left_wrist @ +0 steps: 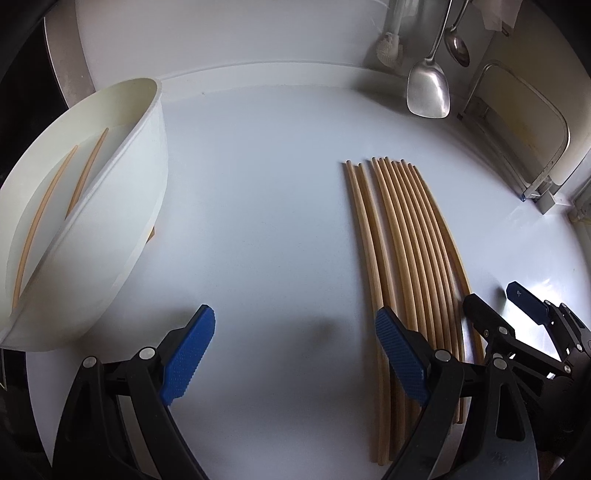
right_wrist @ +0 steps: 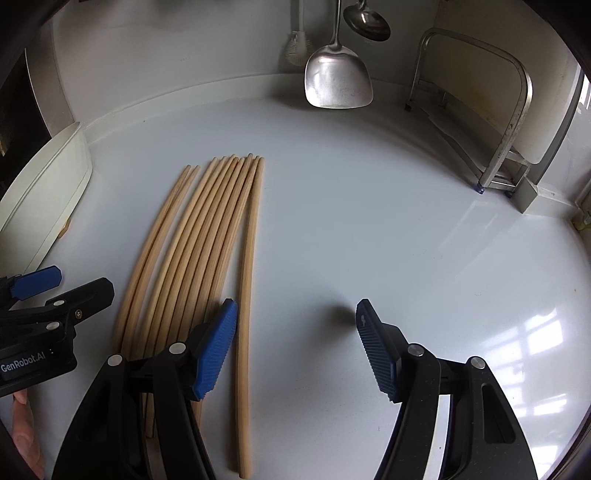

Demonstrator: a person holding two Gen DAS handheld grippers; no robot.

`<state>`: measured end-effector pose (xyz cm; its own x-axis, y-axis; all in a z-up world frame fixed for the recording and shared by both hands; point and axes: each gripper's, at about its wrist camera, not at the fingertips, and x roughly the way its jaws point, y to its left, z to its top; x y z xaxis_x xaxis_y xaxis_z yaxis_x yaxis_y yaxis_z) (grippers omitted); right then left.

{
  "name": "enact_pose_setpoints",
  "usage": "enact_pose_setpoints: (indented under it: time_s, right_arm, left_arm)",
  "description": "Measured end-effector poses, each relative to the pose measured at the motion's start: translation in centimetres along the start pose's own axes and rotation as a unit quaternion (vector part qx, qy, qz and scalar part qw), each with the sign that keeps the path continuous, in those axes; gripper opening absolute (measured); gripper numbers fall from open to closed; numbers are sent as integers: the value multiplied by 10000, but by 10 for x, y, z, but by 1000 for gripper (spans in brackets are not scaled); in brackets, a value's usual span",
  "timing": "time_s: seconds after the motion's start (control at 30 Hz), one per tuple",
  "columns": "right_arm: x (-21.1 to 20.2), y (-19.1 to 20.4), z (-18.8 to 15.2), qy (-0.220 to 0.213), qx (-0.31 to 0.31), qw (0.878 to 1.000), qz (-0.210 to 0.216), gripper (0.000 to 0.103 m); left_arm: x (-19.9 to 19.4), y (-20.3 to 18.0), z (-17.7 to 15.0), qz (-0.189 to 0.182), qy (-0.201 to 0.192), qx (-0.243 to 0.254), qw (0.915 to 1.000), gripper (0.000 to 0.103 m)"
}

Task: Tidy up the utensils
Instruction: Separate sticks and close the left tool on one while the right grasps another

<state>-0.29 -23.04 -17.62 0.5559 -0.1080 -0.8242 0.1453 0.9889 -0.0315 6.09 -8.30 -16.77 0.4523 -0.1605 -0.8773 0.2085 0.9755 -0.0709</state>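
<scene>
Nearest us, our left gripper [left_wrist: 295, 354] stands with its jaws wide and nothing between them, only bare white countertop [left_wrist: 266, 206]. Its right pad sits just over the near ends of the chopsticks [left_wrist: 402, 236] without gripping any. Our right gripper [right_wrist: 295, 350] is also spread, somewhat less wide, and empty: its left pad hovers above the rightmost chopstick [right_wrist: 249, 280], which lies a little apart from the rest of the bundle, while its right pad is over bare counter.

Moving outward, the wooden chopsticks lie side by side on the counter between our two grippers, pointing away from us, about ten as far as we can count. Far to the left sits the white tray [left_wrist: 110, 229], tilted in the left wrist view, and two chopsticks [left_wrist: 62, 192] already lie inside it.

We judge the task barely begun: one pair is stowed, and the larger share is left on the counter to move over.

At the far wall hang a metal spatula [right_wrist: 338, 77] and a ladle [right_wrist: 367, 22], untouched, beside a metal rack [right_wrist: 491, 122] at the far right.
</scene>
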Motion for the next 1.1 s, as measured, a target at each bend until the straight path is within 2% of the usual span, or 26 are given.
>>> enact_pose_setpoints:
  time_s: [0.47, 0.67, 0.8, 0.97, 1.03, 1.1]
  right_arm:
    - [-3, -17, 4, -83, 143, 9997, 195, 64]
    - [-2, -18, 3, -61, 125, 9998, 175, 64]
    - [1, -19, 3, -17, 99, 9999, 47, 64]
    - [2, -19, 2, -64, 49, 10000, 36, 63]
    - [2, -18, 1, -91, 5, 9999, 68, 59]
    - [2, -15, 1, -119, -79, 9998, 106, 49]
  left_arm:
    - [10, -8, 2, -23, 63, 149, 9999, 87]
    - [13, -7, 1, 223, 69, 215, 9995, 89]
    - [15, -2, 4, 293, 84, 73, 9995, 95]
    - [15, -2, 4, 321, 48, 37, 9995, 96]
    - [14, -4, 4, 323, 0, 57, 9995, 91]
    - [15, -10, 6, 295, -46, 118, 9995, 79]
